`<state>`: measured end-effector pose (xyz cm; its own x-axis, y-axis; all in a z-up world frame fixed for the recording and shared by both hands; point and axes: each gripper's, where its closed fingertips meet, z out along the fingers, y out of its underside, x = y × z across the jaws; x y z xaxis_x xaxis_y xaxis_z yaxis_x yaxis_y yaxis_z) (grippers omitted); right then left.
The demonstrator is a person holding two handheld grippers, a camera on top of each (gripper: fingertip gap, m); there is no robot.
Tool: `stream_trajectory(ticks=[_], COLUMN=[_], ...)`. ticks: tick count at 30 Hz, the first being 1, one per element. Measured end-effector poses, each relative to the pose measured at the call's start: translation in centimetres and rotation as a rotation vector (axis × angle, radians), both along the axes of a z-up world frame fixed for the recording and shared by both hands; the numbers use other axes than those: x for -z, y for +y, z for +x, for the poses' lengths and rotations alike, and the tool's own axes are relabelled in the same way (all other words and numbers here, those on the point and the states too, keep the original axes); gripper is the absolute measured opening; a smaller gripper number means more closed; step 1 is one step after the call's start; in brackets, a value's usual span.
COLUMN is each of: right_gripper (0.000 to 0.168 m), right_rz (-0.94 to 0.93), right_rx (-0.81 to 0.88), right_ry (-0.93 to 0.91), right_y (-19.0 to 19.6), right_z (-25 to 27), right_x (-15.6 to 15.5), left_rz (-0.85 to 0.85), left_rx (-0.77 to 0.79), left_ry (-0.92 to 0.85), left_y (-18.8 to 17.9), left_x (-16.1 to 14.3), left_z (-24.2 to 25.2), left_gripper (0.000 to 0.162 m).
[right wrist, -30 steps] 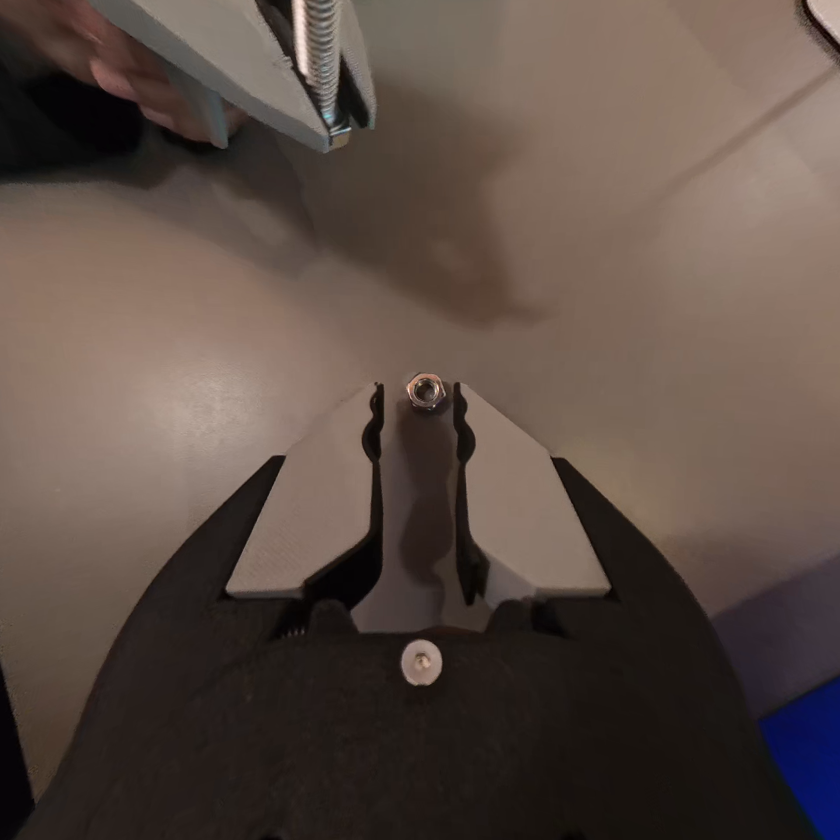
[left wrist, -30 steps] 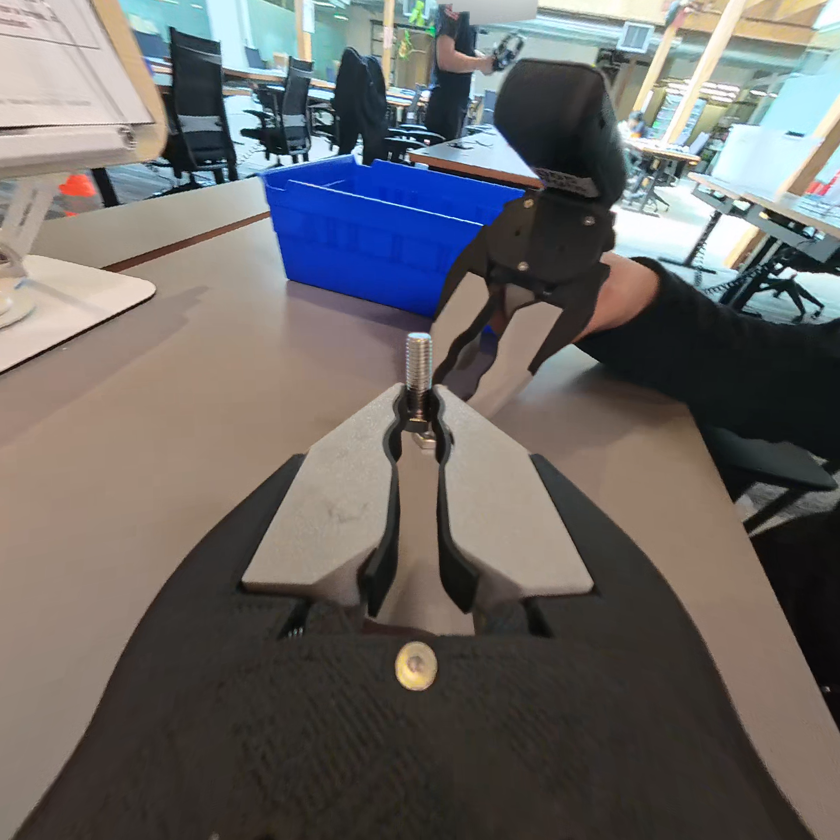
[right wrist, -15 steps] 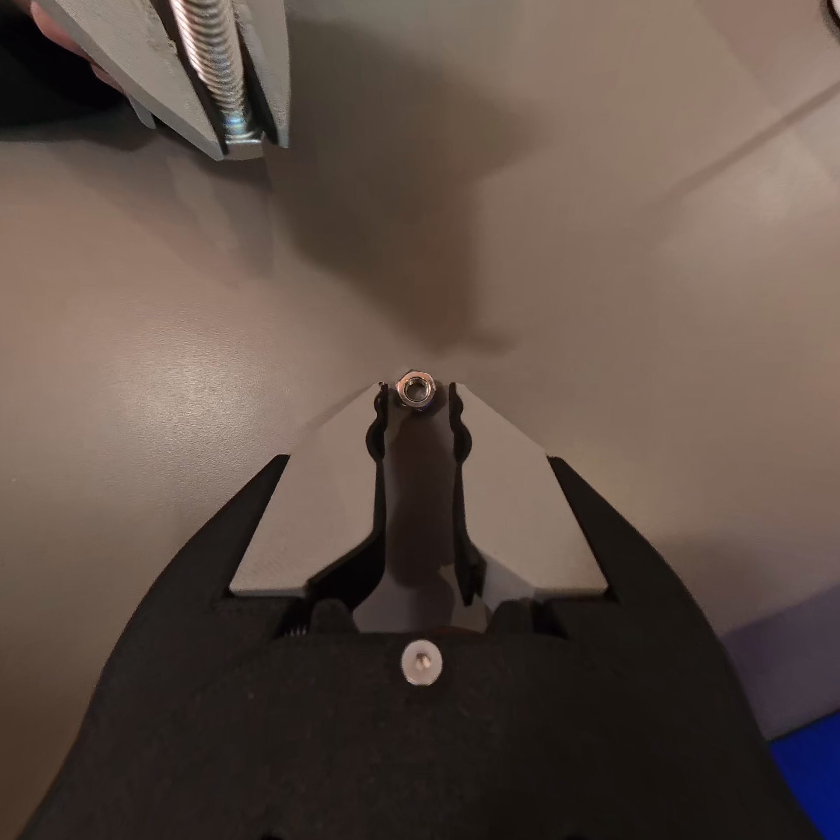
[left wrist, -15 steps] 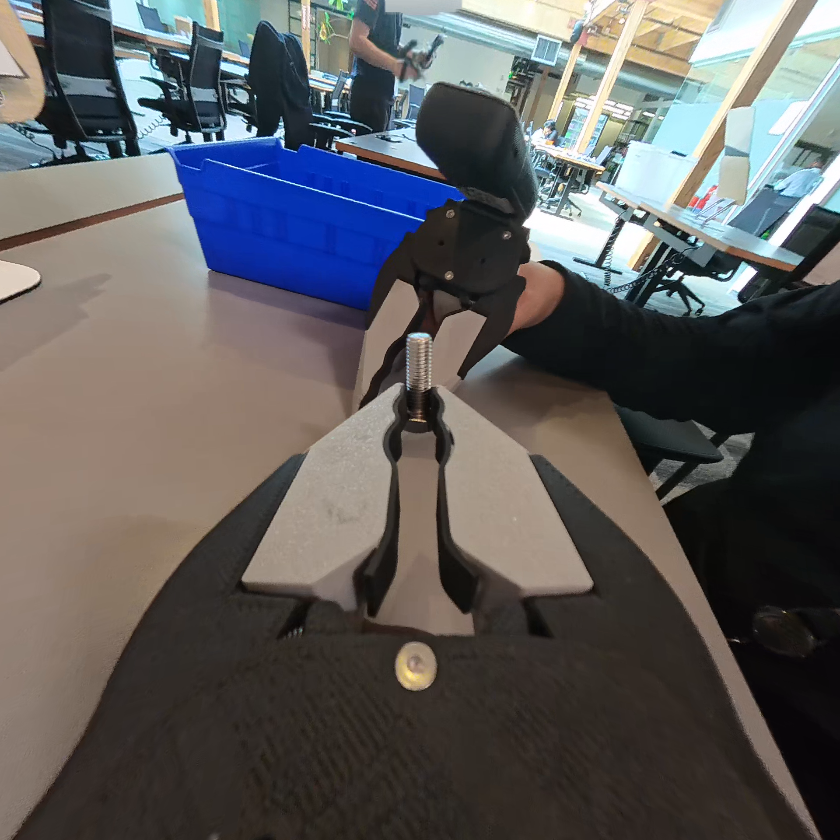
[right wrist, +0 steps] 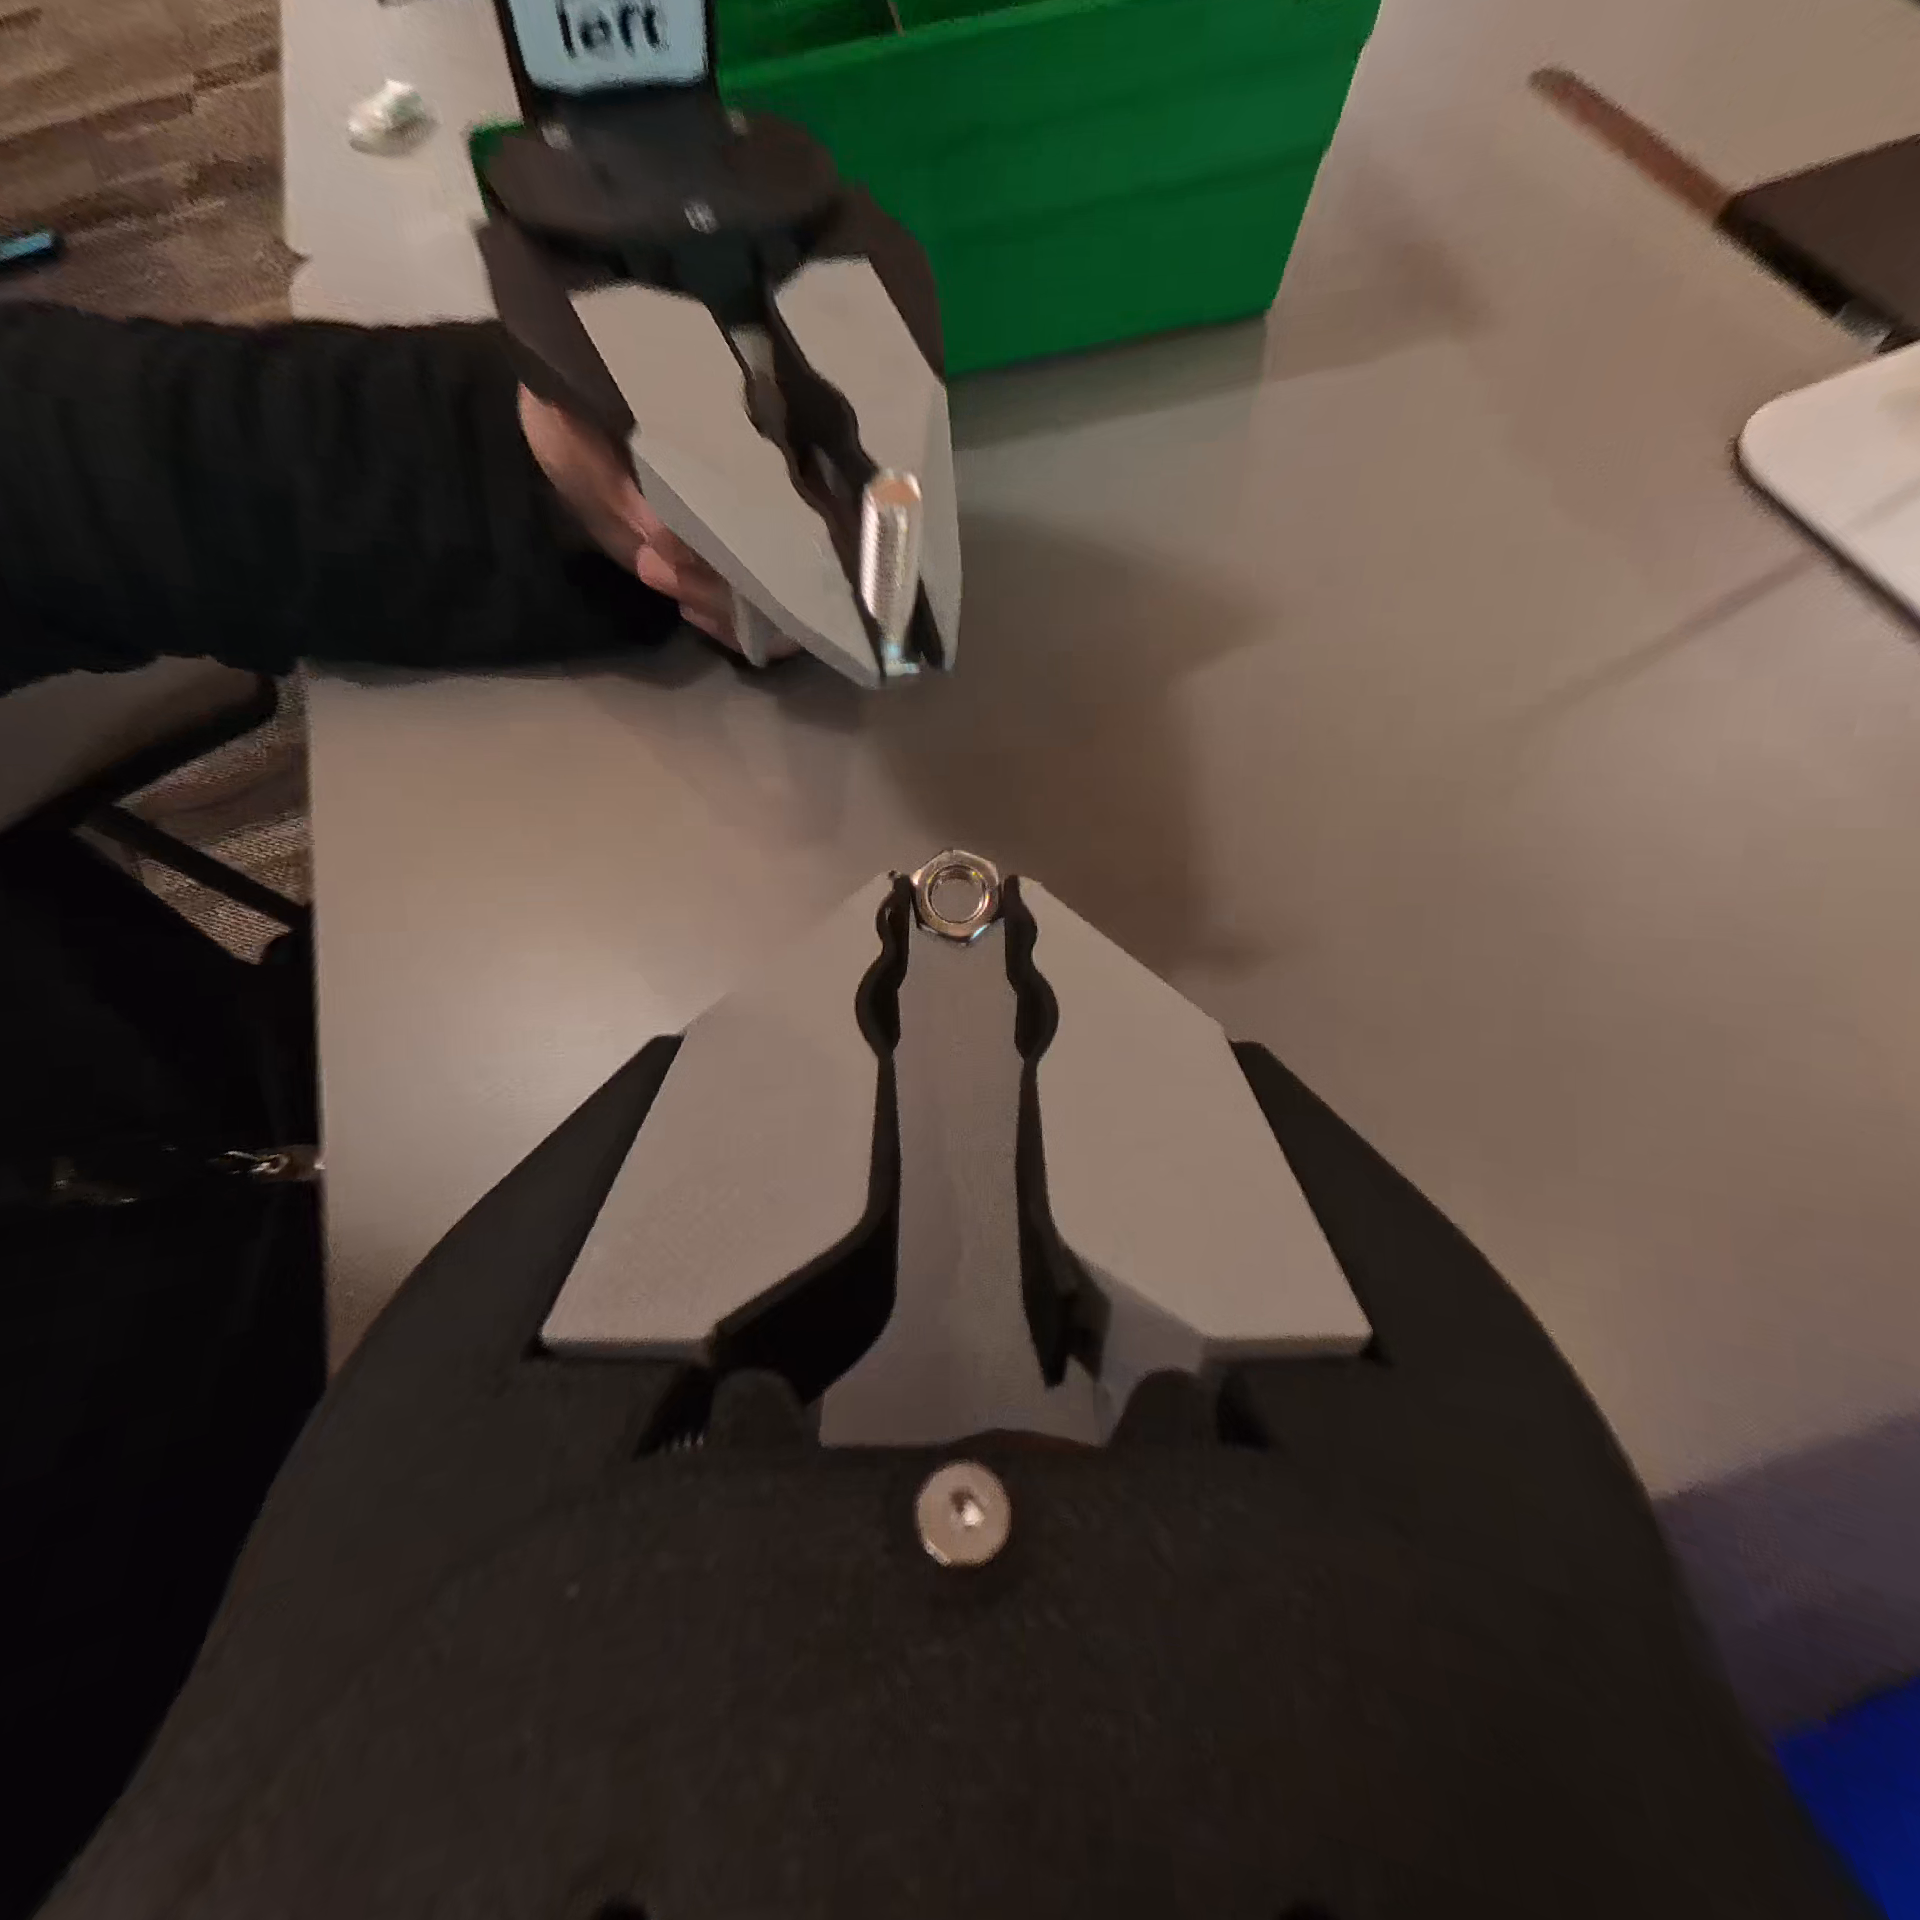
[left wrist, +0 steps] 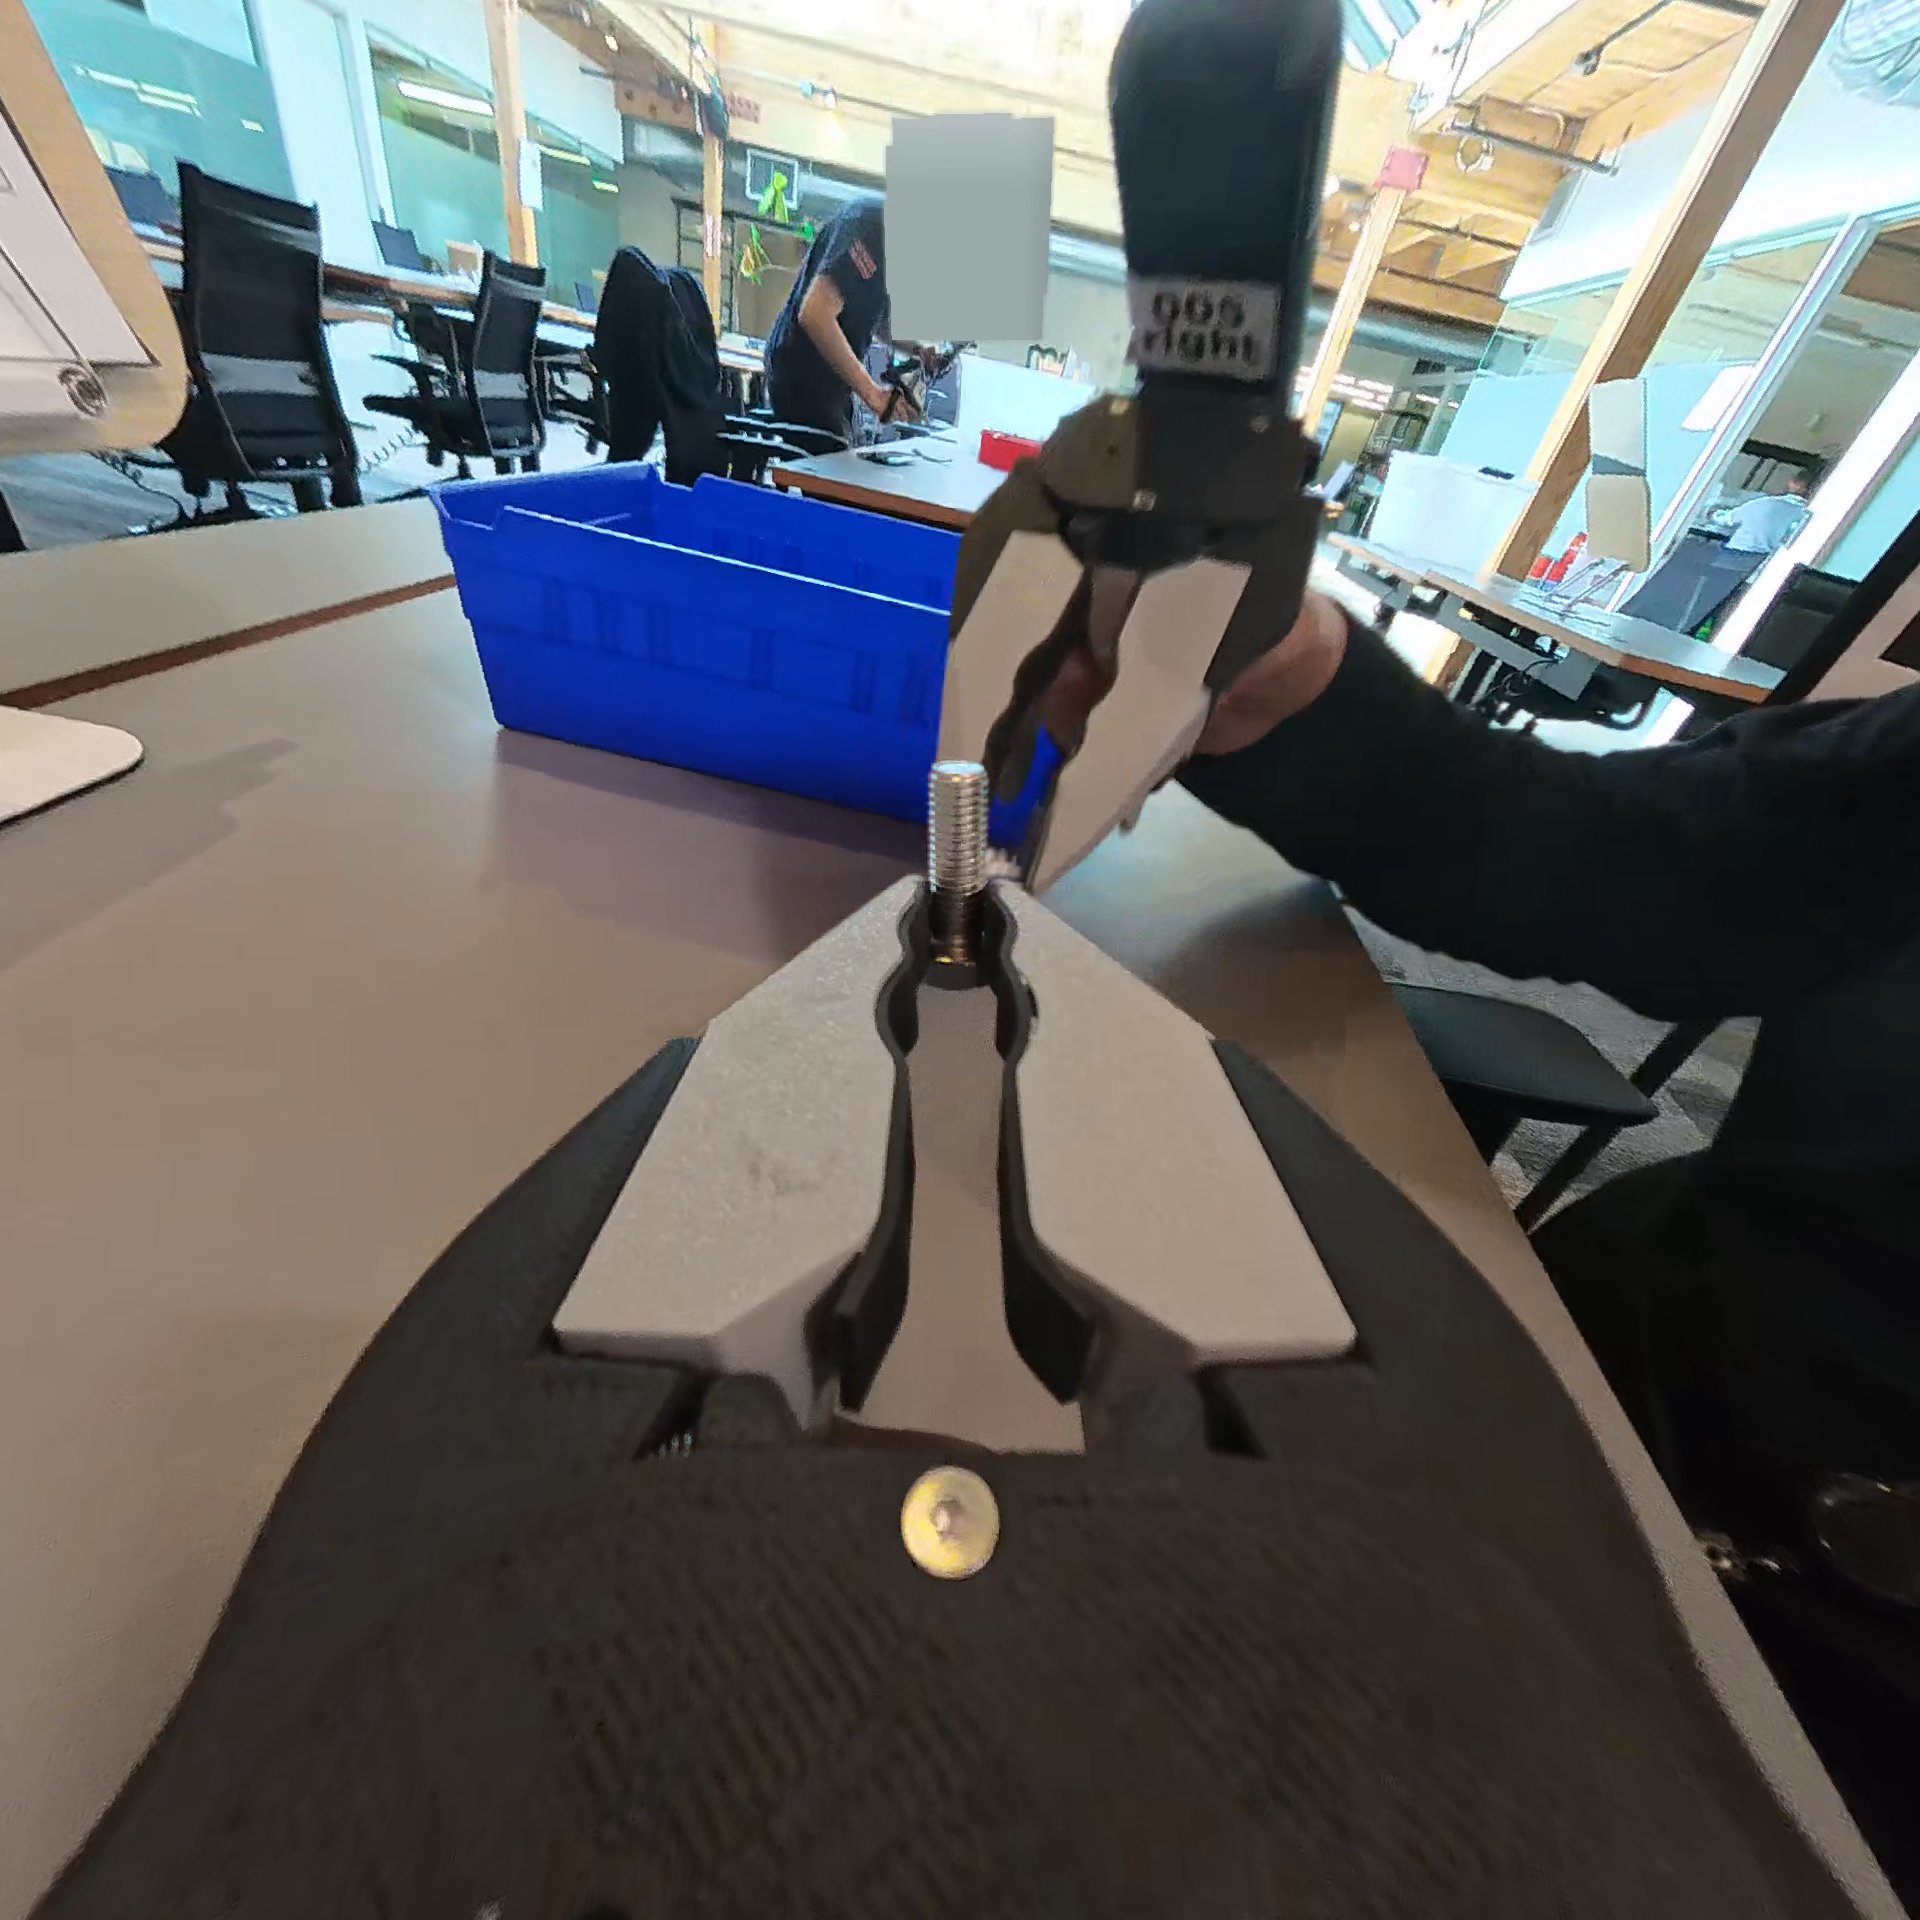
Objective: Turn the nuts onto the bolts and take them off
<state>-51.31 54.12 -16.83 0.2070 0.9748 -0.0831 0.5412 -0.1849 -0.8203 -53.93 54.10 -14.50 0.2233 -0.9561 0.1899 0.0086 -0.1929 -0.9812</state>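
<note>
While both grippers are hovering above the desk, a blue plastic bin (left wrist: 707, 613) is sitting behind them in the left wrist view, just past the right gripper's tips. A green plastic bin (right wrist: 1049, 177) is standing behind the left gripper in the right wrist view. A white flat stand base (left wrist: 52, 753) is lying at the desk's left edge. Nothing is lying between the two grippers.

The surface is a matte grey-brown desk top (left wrist: 312, 935) with a dark seam running across it. The room is an open office: black swivel chairs (left wrist: 249, 343), timber posts, further desks, and a person (left wrist: 831, 322) standing in the background.

The left gripper (left wrist: 956, 935) is clamping the silver threaded steel bolt (left wrist: 958, 821) near its head, fingers nearly closed. The shank is standing upright above the tips, threads exposed. In the right wrist view the same bolt (right wrist: 891, 566) is appearing tilted, head toward the desk.

The right gripper (right wrist: 953, 902) is pinching the small silver hexagonal nut (right wrist: 953, 902) at its fingertips, bore facing the camera. Nut and bolt are apart, not yet engaged. Seen from the left wrist view, the right gripper (left wrist: 1023, 868) is pointing downward, tips just beside the bolt's shank; the nut is too blurred there to make out.
</note>
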Motion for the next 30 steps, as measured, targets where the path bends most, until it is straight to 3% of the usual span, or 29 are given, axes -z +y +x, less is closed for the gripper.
stream_trajectory(ticks=[5,8,20,30], right_gripper=[0.015,0.015,0.015,0.015], right_rz=[-0.011,0.005,-0.049,-0.042], right_rx=[-0.047,-0.068,-0.106,-0.112], right_ry=[-0.010,-0.072,-0.297,-0.292], right_y=[-0.5,-0.5,-0.2,-0.4], right_z=[-0.2,-1.3,-3.4,-4.4], right_x=[-5.7,-7.4,-7.2,-7.1], left_rz=[0.083,0.122,0.140,0.150], left_rx=[-0.016,-0.042,-0.069,-0.076], left_ry=[-0.026,-0.017,-0.050,-0.084], left_y=[-0.5,-0.5,-0.3,-0.4], left_x=[-0.7,-0.8,-1.8,-2.4], left_z=[0.7,1.0,0.6,0.4], left_gripper=[0.007,0.007,0.006,0.006])
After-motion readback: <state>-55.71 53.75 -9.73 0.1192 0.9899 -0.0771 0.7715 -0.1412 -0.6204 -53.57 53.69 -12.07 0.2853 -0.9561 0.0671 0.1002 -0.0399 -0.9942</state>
